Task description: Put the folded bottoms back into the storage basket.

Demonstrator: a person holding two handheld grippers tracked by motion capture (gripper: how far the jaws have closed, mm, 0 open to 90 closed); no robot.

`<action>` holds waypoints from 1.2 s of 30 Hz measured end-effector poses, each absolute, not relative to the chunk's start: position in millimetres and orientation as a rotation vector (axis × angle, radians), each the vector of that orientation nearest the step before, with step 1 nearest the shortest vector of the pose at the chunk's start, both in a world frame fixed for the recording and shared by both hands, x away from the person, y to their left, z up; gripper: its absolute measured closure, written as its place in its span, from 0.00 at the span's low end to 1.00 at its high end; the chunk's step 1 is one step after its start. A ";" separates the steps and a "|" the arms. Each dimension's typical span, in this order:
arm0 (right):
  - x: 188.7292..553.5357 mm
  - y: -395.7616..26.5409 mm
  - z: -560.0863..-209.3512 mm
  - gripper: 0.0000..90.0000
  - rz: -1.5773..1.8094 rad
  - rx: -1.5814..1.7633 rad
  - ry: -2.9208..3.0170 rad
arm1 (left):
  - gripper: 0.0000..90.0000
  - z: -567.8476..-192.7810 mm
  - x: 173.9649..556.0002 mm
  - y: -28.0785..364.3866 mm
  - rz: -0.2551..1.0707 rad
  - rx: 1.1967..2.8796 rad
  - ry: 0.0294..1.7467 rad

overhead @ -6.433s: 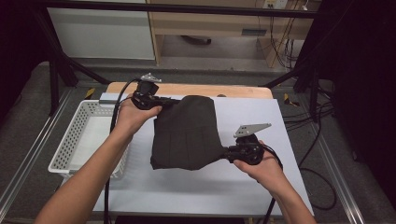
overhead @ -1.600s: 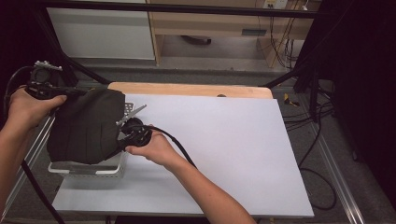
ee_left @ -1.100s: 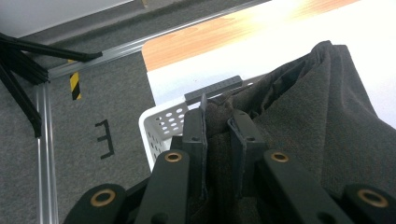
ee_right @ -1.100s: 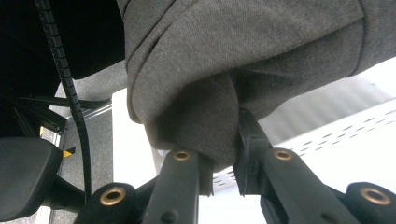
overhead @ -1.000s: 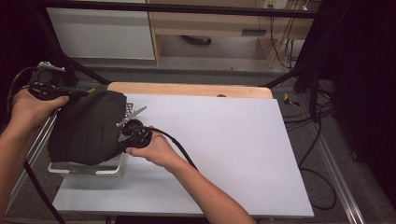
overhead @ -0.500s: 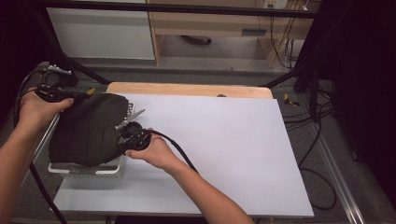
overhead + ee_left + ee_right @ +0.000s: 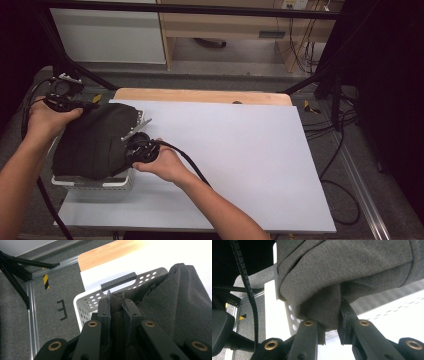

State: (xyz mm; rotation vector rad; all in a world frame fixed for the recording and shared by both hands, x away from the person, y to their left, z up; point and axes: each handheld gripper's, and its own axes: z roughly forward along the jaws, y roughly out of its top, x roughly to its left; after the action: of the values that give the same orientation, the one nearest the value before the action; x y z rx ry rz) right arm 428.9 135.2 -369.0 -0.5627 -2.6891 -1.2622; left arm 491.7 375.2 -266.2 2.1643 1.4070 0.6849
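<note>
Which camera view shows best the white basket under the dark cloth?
The left gripper view: the white basket shows its perforated wall, rim and dark handle beside the dark cloth. In the high view the cloth covers the basket except its near wall. The right gripper view gives a small holed piece below the cloth.

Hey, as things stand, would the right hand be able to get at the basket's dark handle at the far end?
Probably not. The right tongs are shut on the folded dark garment, which is draped across the white basket and lies between them and the handle. They would need to let go first.
</note>
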 end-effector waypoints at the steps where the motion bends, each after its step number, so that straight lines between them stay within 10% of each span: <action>1: 428.7 135.5 -369.2 0.88 -1.262 -0.564 -2.690 | 0.87 -266.7 491.9 375.4 0.682 2.164 1.410; 22: 428.8 141.0 -371.4 0.86 -1.236 -0.559 -2.729 | 0.87 -282.4 500.1 379.8 0.668 2.156 1.437; 28: 411.4 135.8 -356.5 0.45 -1.196 -0.553 -2.915 | 0.67 -288.3 503.0 382.1 0.701 2.089 1.416; 36: 392.7 98.6 -322.4 0.32 -1.390 -0.546 -2.907 | 0.53 -280.8 486.6 372.3 0.730 2.056 1.373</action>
State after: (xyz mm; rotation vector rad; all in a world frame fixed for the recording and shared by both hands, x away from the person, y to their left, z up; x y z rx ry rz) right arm 392.7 98.6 -322.4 -0.5461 -2.9072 -1.3902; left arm 486.6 372.3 -280.8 2.0557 1.3729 0.7305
